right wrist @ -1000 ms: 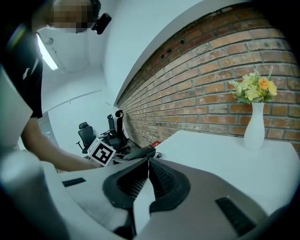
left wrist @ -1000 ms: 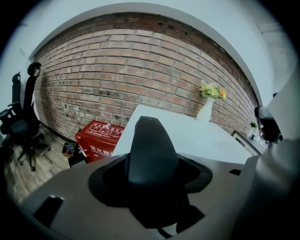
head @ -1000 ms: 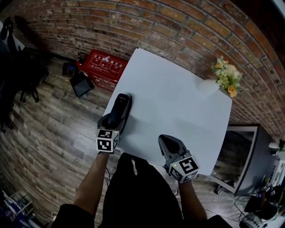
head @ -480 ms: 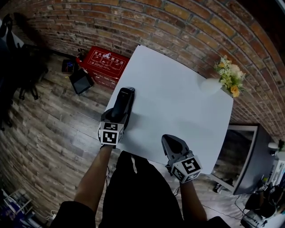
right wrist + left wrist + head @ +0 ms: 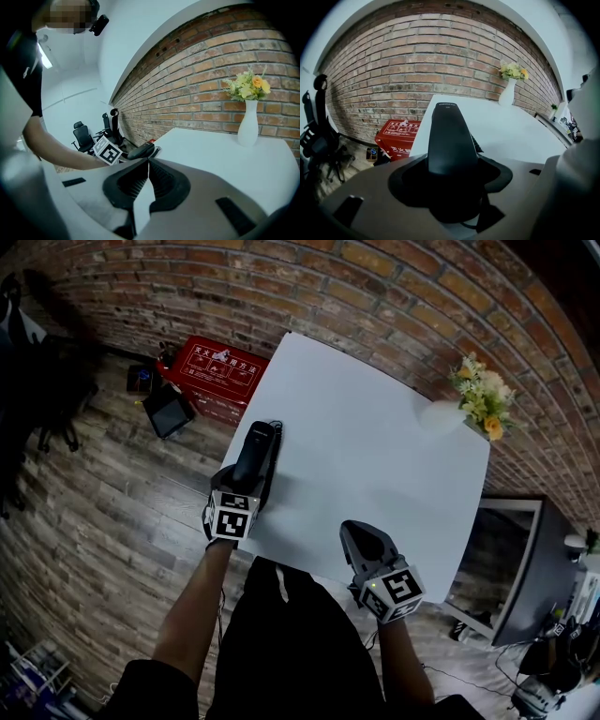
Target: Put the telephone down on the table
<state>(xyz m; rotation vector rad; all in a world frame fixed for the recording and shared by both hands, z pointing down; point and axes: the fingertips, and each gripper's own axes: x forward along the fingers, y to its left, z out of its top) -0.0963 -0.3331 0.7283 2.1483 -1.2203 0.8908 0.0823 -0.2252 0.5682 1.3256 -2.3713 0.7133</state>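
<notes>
The telephone (image 5: 258,452) is a black handset, and my left gripper (image 5: 246,486) is shut on its near end. It points away from me along the left edge of the white table (image 5: 375,465). I cannot tell whether it touches the tabletop. In the left gripper view the telephone (image 5: 450,136) stands out from between the jaws towards the brick wall. My right gripper (image 5: 362,545) hangs over the table's front edge, shut with nothing in it; its jaws meet in the right gripper view (image 5: 149,165), where the telephone (image 5: 141,151) shows at the far left.
A white vase (image 5: 437,418) with yellow flowers (image 5: 480,396) stands at the table's far right corner. On the wooden floor to the left are a red box (image 5: 217,371) and a small black case (image 5: 171,412). A dark screen (image 5: 497,563) leans at the right.
My left gripper has carried the telephone a little forward, away from me, along the table's left edge. The right gripper has hardly moved.
</notes>
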